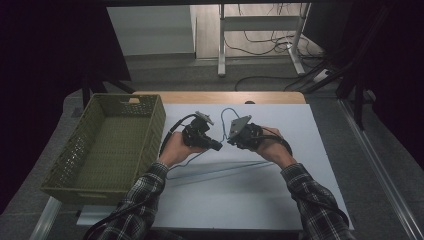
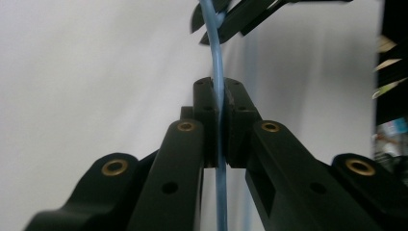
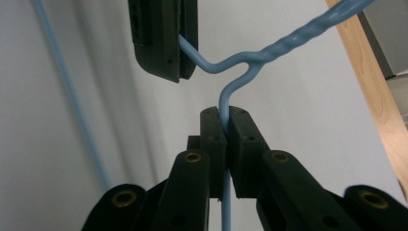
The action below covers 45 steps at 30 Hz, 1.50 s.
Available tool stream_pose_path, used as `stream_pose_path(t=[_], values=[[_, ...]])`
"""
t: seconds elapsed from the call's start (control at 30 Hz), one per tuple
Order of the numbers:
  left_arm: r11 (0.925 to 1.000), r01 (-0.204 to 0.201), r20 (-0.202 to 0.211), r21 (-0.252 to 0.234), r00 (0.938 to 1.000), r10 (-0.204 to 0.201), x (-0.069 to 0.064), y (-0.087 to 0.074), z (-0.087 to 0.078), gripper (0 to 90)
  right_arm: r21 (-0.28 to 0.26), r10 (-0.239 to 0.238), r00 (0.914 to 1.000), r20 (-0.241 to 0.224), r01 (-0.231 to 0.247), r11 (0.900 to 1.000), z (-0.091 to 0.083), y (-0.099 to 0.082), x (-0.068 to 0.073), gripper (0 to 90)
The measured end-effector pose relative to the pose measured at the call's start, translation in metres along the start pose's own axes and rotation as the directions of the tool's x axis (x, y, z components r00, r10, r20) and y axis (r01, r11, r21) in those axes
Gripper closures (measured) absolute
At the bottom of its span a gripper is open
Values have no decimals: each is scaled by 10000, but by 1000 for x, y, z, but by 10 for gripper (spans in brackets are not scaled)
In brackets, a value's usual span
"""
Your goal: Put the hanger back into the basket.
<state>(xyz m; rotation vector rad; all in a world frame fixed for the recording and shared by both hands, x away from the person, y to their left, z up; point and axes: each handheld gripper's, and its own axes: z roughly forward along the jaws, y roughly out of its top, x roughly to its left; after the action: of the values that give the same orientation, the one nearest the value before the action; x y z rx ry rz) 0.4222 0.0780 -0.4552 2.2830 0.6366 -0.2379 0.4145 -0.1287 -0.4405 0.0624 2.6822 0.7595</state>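
Left gripper point(image 1: 218, 146) and right gripper point(image 1: 231, 140) raised tip to tip, fingers point(image 2: 208, 113) clamped shut, forearms converging

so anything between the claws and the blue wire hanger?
No. Both the left claw and right claw are already shut on the blue wire hanger, one on each shoulder below the twisted neck, with nothing wedged between.

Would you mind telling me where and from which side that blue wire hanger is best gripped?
Probably on its two thin shoulder wires, just below the twisted neck of the hanger, one gripper per side, coming in from below. The wire there is bare and slim enough for closed jaws, as the left gripper and right gripper show; the neck keeps them from sliding together.
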Motion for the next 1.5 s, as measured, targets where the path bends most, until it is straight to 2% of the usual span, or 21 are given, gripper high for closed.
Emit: stream_pose_path(t=[0.13, 0.23, 0.3, 0.33, 0.37, 0.4, 0.47, 0.5, 0.53, 0.57, 0.6, 0.63, 0.67, 0.7, 0.73, 0.83, 0.97, 1.1, 1.3, 1.43, 1.5], values=[[9988, 179, 190, -463, 9997, -170, -7, -2, -5, 865, -480, 862, 9962, 78, -857, 9952, -15, -1, 1, 740], [9964, 270, 245, -805, 9994, -251, -15, -5, -8, 865, -1160, 1945, 9809, -37, -1936, 9742, -33, 0, 0, 666], [9950, 286, 205, -959, 9994, -267, -22, -8, -9, 865, -1776, 2916, 9555, -447, -2948, 9389, -43, 3, 1, 633], [9941, 282, 194, -1044, 9995, -263, -25, -9, -9, 864, -2197, 3382, 9389, -631, -3437, 9130, -48, 5, 3, 620], [9936, 292, 235, -1092, 9994, -268, -29, -10, -9, 864, -2535, 4212, 9030, -850, -4284, 8673, -52, 8, 4, 617], [9927, 322, 258, -1164, 9992, -293, -32, -12, -8, 864, -2535, 4212, 9030, -850, -4284, 8673, -52, 8, 4, 617], [9909, 340, 326, -1305, 9990, -300, -37, -15, -8, 863, -2666, 4839, 8696, -978, -4914, 8291, -53, 10, 7, 717], [9904, 350, 327, -1339, 9990, -309, -40, -17, -9, 860, -2867, 5288, 8363, -1446, -5469, 7865, -53, 9, 9, 819], [9904, 314, 303, -1344, 9992, -275, -42, -18, -10, 860, -2867, 5288, 8363, -1446, -5469, 7865, -53, 9, 9, 819], [9912, 288, 375, -1290, 9990, -241, -44, -21, -10, 853, -3049, 5584, 7975, -2284, -6033, 7369, -55, 8, 13, 855], [9907, 335, 489, -1318, 9984, -273, -45, -23, -11, 853, -3049, 5584, 7975, -2284, -6033, 7369, -55, 8, 13, 855], [9907, 417, 698, -1296, 9970, -329, -46, -25, -13, 749, -3033, 5360, 8219, -1928, -5694, 7640, -57, 12, 19, 857], [9903, 463, 765, -1313, 9964, -364, -47, -27, -16, 749, -3033, 5360, 8219, -1928, -5694, 7640, -57, 12, 19, 857], [9892, 540, 828, -1360, 9956, -430, -49, -29, -22, 678, -3043, 5186, 8367, -1759, -5473, 7797, -58, 14, 23, 858], [9887, 595, 914, -1379, 9947, -471, -50, -31, -25, 676, -3028, 4982, 8531, -1551, -5211, 7980, -60, 17, 27, 858], [9885, 839, 1113, -1258, 9913, -700, -53, -35, -36, 677, -3115, 4674, 8688, -1635, -4950, 8112, -63, 20, 36, 858], [9889, 1314, 1416, -699, 9826, -1206, -54, -42, -40, 732, -3335, 4389, 8803, -1800, -4744, 8147, -67, 23, 43, 858], [9844, 1733, 2061, -313, 9648, -1633, -54, -44, -36, 754, -3420, 4042, 8902, -2103, -4543, 8226, -66, 25, 49, 858], [9802, 1979, 1935, -52, 9619, -1931, -58, -43, -33, 865, -3277, 3837, 9000, -2069, -4333, 8396, -62, 30, 55, 857], [9776, 2099, 1609, -154, 9655, -2047, -64, -45, -34, 873, -3236, 3905, 8969, -2076, -4396, 8379, -60, 30, 56, 846], [9735, 2257, 1694, -375, 9615, -2164, -65, -46, -38, 874, -3291, 4030, 8905, -2110, -4529, 8286, -61, 30, 55, 778]])
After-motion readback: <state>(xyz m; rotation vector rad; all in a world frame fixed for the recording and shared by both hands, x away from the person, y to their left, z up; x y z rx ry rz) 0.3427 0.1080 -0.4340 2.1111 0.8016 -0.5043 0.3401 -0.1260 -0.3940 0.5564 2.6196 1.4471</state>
